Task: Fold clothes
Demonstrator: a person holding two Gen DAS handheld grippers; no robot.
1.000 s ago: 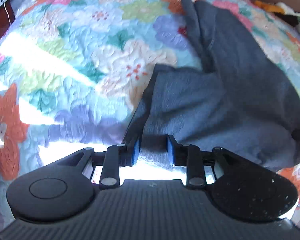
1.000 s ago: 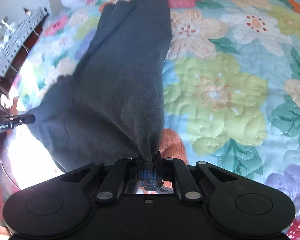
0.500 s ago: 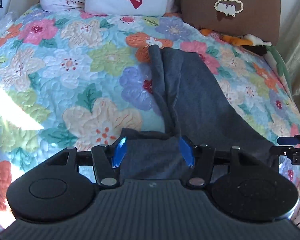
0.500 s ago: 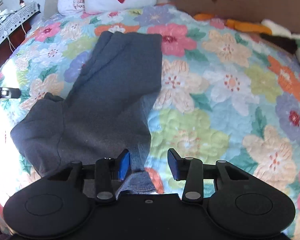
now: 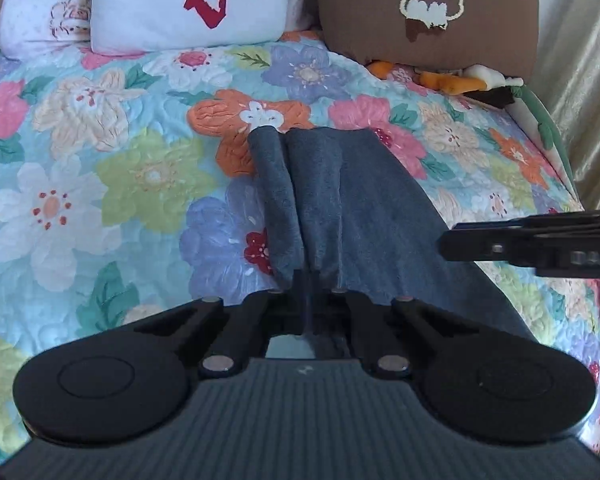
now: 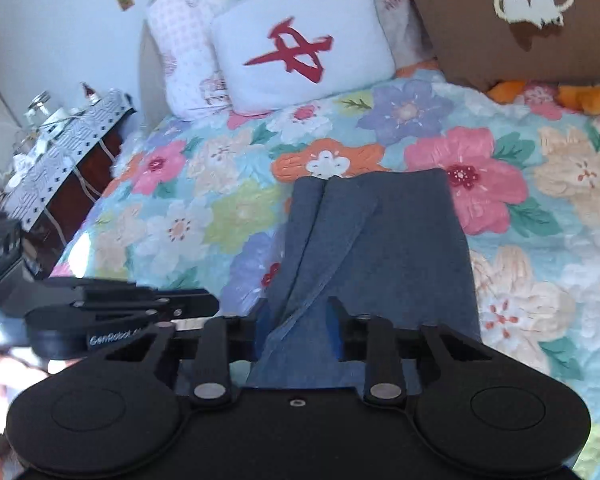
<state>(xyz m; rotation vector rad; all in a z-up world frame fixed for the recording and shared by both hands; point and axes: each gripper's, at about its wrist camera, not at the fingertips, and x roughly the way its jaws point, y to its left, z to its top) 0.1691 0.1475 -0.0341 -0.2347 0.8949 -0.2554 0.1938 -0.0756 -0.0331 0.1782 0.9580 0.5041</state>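
Dark grey garment (image 5: 364, 216): lies lengthwise on the floral bedspread (image 5: 112, 168), far hem toward the pillows, near end lifted for folding. Left hand-held gripper (image 5: 308, 300): pressed together, pinching a pleat of cloth. Right hand-held gripper (image 6: 296, 332): jaws closing, fabric between them (contact apparently incomplete). Garment's near edge hidden behind both gripper bodies.

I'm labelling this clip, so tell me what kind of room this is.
Most likely a bedroom. A flowered quilt covers a bed, pillows and a brown cushion are propped at its head, and a small table stands beside it. A grey garment lies on the quilt.
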